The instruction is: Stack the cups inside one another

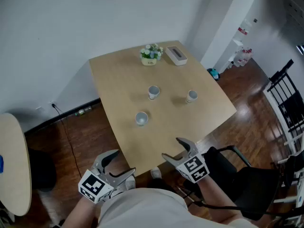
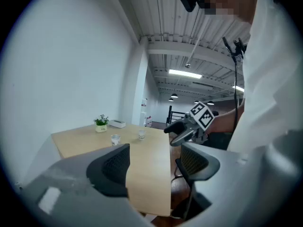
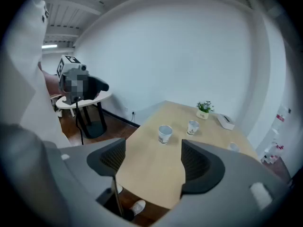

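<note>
Three small white paper cups stand apart on the wooden table [image 1: 123, 75]: a near one [image 1: 141, 118], a middle one [image 1: 153, 92] and a right one [image 1: 191, 96]. Both grippers hover off the table's near edge, well short of the cups. My left gripper [image 1: 124, 163] is open and empty; my right gripper [image 1: 171, 147] is open and empty too. In the right gripper view, the cups [image 3: 164, 134], [image 3: 192, 126], [image 3: 233, 147] show beyond my open jaws [image 3: 154, 162]. The left gripper view shows two cups [image 2: 115, 139], [image 2: 141, 134] far ahead and the right gripper [image 2: 173, 134].
A small potted plant [image 1: 151, 54] and a white tissue box [image 1: 175, 55] sit at the table's far edge. A black chair [image 1: 237, 175] stands at the near right corner. A round side table [image 1: 14, 160] is at the left. More black chairs [image 1: 289, 103] are at the far right.
</note>
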`<state>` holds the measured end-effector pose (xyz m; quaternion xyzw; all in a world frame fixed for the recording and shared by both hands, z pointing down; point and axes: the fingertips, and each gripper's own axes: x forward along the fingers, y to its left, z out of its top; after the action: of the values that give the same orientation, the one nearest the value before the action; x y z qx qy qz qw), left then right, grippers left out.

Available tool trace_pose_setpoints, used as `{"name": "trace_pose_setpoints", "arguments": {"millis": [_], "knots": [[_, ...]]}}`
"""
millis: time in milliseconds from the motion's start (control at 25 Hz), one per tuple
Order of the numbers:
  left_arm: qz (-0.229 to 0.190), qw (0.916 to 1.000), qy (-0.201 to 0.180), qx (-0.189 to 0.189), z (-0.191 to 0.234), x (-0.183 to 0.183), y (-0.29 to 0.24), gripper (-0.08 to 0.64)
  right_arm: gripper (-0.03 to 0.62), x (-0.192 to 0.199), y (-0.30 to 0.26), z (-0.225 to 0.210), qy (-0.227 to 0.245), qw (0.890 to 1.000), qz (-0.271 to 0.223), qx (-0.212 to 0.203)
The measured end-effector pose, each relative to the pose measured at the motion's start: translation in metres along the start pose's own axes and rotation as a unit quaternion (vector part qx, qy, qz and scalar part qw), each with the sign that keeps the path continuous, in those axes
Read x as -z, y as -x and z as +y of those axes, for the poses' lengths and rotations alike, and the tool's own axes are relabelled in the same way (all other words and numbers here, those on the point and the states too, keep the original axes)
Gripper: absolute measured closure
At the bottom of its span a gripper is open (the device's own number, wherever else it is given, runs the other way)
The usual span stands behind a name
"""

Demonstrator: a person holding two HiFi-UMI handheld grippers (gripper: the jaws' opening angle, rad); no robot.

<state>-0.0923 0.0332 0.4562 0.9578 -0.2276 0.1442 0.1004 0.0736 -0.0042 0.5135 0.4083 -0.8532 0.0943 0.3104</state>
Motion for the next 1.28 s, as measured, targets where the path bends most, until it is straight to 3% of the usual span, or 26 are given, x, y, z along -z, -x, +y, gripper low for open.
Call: {"name": "trace_pose_setpoints", "arguments": {"millis": [120,280,520,720,960,1280], "knots": [[-0.003,0.9999,-0.009,-0.011,0.005,-0.005,-0.004,0.201,0.222,-0.006,-0.052,-0.017,0.018,0.999,0.010,-0.027],[-0.024,0.9977,0.015,-0.062,0.014,-0.023,-0.004,0.201,0.217,-0.009,-0.115,-0.042,0.044,0.997,0.030,-0.059],[-0.028,0.9885,0.051,-0.140,0.023,-0.033,-0.004,0.201,0.196,0.004,-0.204,-0.068,0.072,0.990,0.061,-0.104],[-0.035,0.9769,0.082,-0.195,0.023,-0.042,-0.001,0.201,0.184,0.012,-0.250,-0.065,0.080,0.981,0.101,-0.143],[-0.018,0.9643,0.105,-0.243,0.028,-0.033,0.006,0.201,0.210,0.017,-0.268,-0.066,0.090,0.978,0.108,-0.156],[-0.007,0.9693,0.091,-0.228,0.038,-0.036,-0.009,0.201,0.218,-0.027,-0.232,-0.110,0.085,0.985,0.054,-0.137]]}}
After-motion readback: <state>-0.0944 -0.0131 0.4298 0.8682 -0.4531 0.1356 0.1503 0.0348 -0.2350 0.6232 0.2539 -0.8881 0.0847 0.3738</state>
